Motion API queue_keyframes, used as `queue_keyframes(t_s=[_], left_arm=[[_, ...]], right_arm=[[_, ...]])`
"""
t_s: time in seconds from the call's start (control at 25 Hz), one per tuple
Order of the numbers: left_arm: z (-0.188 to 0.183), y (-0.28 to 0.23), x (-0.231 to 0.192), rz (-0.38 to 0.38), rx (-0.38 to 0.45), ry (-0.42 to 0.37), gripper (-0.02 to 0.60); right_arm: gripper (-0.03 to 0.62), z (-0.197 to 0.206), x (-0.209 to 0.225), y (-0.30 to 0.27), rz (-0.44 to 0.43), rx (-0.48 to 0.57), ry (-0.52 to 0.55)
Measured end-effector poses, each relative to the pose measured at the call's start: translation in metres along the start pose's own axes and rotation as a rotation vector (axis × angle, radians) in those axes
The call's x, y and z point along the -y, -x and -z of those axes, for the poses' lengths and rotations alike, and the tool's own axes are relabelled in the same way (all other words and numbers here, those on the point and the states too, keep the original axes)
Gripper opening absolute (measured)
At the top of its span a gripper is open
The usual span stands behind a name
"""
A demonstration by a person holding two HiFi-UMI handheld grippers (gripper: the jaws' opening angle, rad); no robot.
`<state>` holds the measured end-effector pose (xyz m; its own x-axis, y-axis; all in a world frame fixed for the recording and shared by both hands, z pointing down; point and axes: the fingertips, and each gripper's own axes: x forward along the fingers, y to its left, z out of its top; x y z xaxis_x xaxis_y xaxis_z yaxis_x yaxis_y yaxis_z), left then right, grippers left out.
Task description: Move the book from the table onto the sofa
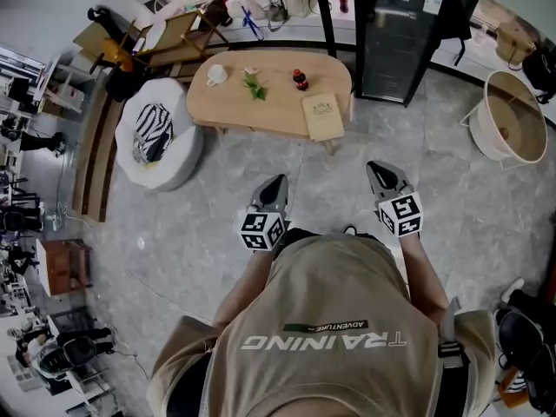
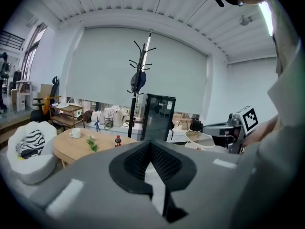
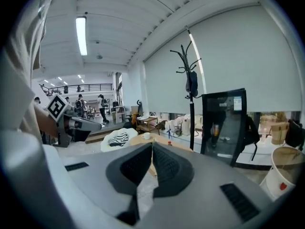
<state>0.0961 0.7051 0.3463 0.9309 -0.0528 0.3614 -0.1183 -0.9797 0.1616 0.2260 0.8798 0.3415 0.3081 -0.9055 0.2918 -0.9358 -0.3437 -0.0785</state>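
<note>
Head view, with both gripper views. Your two forearms reach forward from your torso, side by side and roughly parallel. Each carries its tongs with the marker cube nearest you and the tips aimed ahead, slightly downward, toward the bench (image 1: 261,115).

The left tongs (image 1: 276,181) and the right tongs (image 1: 380,168) both hang over the grey floor, well short of the bench and apart from each other. In the left gripper view the ribbed pads of the left tongs (image 2: 151,144) meet at the tip with nothing between them. The right gripper view shows the right tongs (image 3: 152,144) closed and empty in the same way.

The book (image 1: 322,115) lies flat, cover up, at the right end of the bench, close to the edge nearest you. Its long axis runs away from you, with the far end leaning a little to the left. It lies between the two tongs' lines of aim, nearer the right one.

A cup (image 1: 216,75), a green sprig (image 1: 254,83) and a small bottle (image 1: 300,80) stand farther back on the bench. The white sofa (image 1: 187,159), holding a striped cushion (image 1: 154,133), sits just beside the bench's left end.
</note>
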Motion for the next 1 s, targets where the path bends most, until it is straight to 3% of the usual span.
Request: queue_keyframes(t_s=[0.24,0.56,0.76,1.0], left_arm=[[-0.009,-0.036,0.004,-0.016,-0.040,-0.027,-0.002],[-0.018,-0.077,-0.034,0.000,-0.079,-0.032,-0.002],[-0.039,-0.122,-0.065,0.045,-0.070,-0.010,-0.002],[-0.080,-0.172,-0.108,0.125,-0.063,-0.040,-0.002]], right_arm=[[0.005,-0.003,0.037,-0.015,0.020,0.045,-0.063],[0.005,0.005,0.065,-0.063,0.048,-0.023,-0.108],[0.005,-0.006,0.085,-0.096,0.095,-0.063,-0.121],[0.005,-0.041,0.097,-0.159,0.113,-0.088,-0.097]])
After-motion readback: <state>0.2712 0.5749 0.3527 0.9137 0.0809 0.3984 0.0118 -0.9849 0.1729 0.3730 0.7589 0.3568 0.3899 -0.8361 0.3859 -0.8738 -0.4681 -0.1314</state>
